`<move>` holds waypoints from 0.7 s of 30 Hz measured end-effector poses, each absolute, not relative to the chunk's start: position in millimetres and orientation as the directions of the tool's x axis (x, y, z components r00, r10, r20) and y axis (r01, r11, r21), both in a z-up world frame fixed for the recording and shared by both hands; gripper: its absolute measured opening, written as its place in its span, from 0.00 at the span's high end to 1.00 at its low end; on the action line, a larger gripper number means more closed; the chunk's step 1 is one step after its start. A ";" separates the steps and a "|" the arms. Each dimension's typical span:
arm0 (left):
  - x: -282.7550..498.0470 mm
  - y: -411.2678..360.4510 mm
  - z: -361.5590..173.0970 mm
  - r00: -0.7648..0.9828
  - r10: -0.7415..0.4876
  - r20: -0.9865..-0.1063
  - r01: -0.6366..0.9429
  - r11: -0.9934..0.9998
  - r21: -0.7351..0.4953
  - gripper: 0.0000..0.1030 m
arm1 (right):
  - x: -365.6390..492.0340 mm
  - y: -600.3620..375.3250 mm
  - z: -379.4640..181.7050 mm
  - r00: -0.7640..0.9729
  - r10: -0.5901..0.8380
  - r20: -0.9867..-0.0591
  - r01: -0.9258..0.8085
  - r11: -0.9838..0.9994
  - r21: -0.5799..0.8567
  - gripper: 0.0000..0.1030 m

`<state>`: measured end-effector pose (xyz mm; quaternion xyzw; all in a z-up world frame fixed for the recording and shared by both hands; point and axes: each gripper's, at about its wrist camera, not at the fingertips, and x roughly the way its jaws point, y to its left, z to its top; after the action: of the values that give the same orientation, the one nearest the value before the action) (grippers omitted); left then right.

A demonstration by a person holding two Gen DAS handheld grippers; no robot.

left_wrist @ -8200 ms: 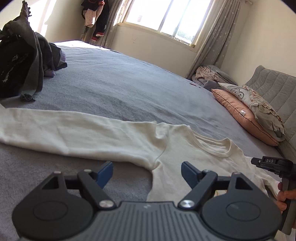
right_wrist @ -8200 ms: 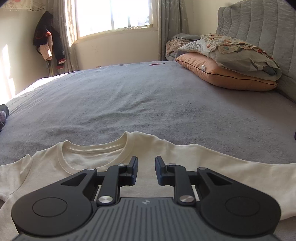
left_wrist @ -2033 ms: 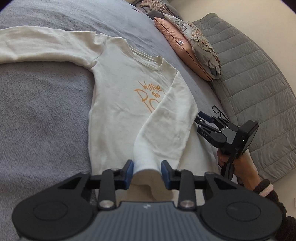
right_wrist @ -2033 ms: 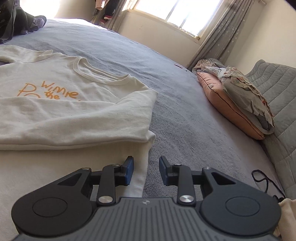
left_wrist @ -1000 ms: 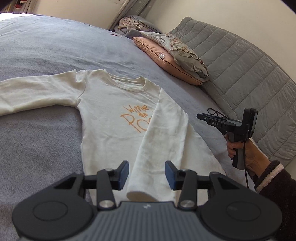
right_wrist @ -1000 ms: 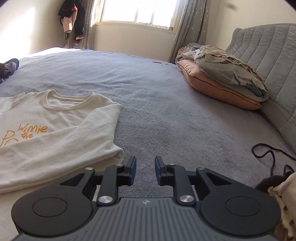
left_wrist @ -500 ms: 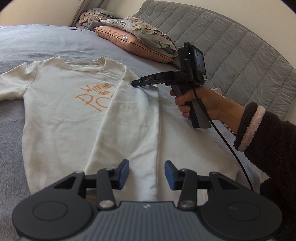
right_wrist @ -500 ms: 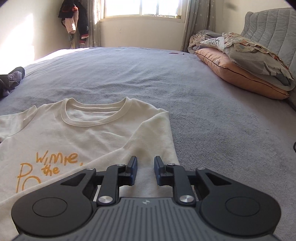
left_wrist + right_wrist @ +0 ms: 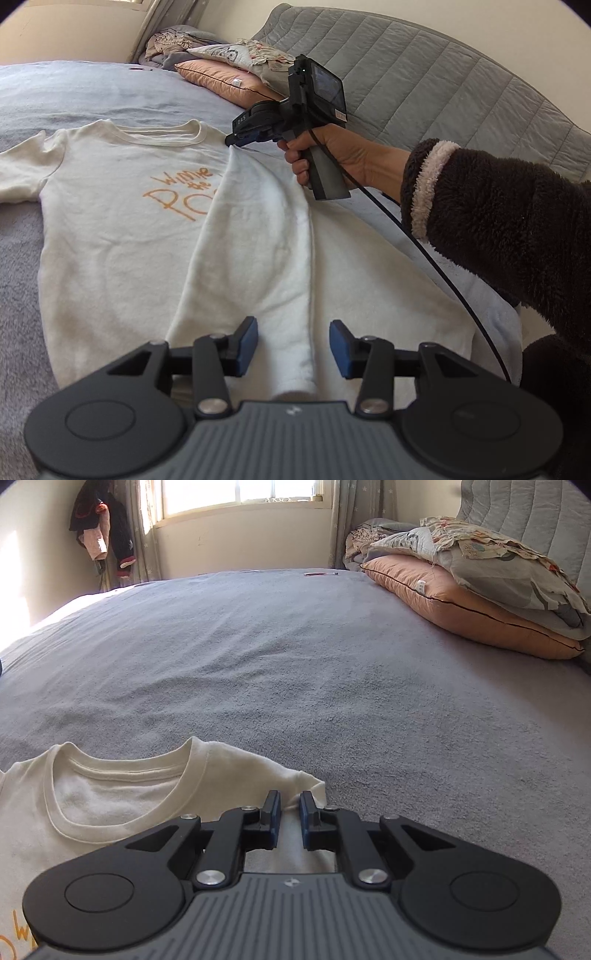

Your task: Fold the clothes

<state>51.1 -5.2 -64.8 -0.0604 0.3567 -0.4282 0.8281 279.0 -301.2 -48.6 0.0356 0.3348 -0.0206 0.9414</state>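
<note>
A cream sweatshirt (image 9: 122,236) with orange lettering lies face up on the grey bed cover (image 9: 295,664). Its right sleeve (image 9: 258,221) is folded down along the body. My left gripper (image 9: 293,345) hovers over the sleeve's cuff (image 9: 295,376); its jaws are opening, and the blue pads stand apart from the cloth on both sides. My right gripper (image 9: 290,818) is at the shoulder beside the collar (image 9: 122,775). Its jaws are closing, and a raised ridge of shoulder cloth is pinched between them. The left wrist view shows the right gripper (image 9: 231,140) from the side, its tips on that shoulder corner.
Stacked pillows (image 9: 461,605) lie against the quilted grey headboard (image 9: 424,85) at the right. A person's hand and dark fleece sleeve (image 9: 498,221) reach in from the right, trailing a black cable (image 9: 424,258). Clothes (image 9: 103,535) hang by the window.
The right gripper travelled from the bed beside the shirt to the shoulder by the collar and narrowed onto the cloth. The left gripper stayed over the cuff, its pads slightly wider apart.
</note>
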 end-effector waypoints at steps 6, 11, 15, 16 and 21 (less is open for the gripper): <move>51.6 -2.5 -54.8 0.369 -0.772 -0.518 0.670 0.607 -0.428 0.51 | 249.5 -311.4 -28.2 0.808 0.066 -0.586 0.017 0.991 0.134 0.85; 48.4 -5.1 -54.5 0.366 -0.767 -0.527 0.692 0.603 -0.396 0.49 | 208.4 -320.0 -23.8 0.802 0.086 -0.591 -0.015 0.992 0.124 0.85; 46.2 -2.4 -61.9 0.348 -0.776 -0.525 0.697 0.589 -0.409 0.43 | 183.3 -326.9 -34.2 0.787 0.076 -0.612 0.000 0.993 0.122 0.85; 44.9 -2.0 -62.6 0.347 -0.780 -0.522 0.698 0.586 -0.412 0.40 | 179.4 -329.7 -37.8 0.780 0.065 -0.622 0.014 0.993 0.121 0.85; 37.2 -4.2 -60.2 0.350 -0.773 -0.529 0.724 0.582 -0.371 0.37 | 166.4 -339.6 -42.9 0.769 0.037 -0.638 0.079 0.985 0.153 0.90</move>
<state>37.2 -4.2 -60.2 -0.0363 0.3421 -0.4558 0.8209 166.4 -339.6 -42.9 0.0856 0.3394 -0.0112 0.9367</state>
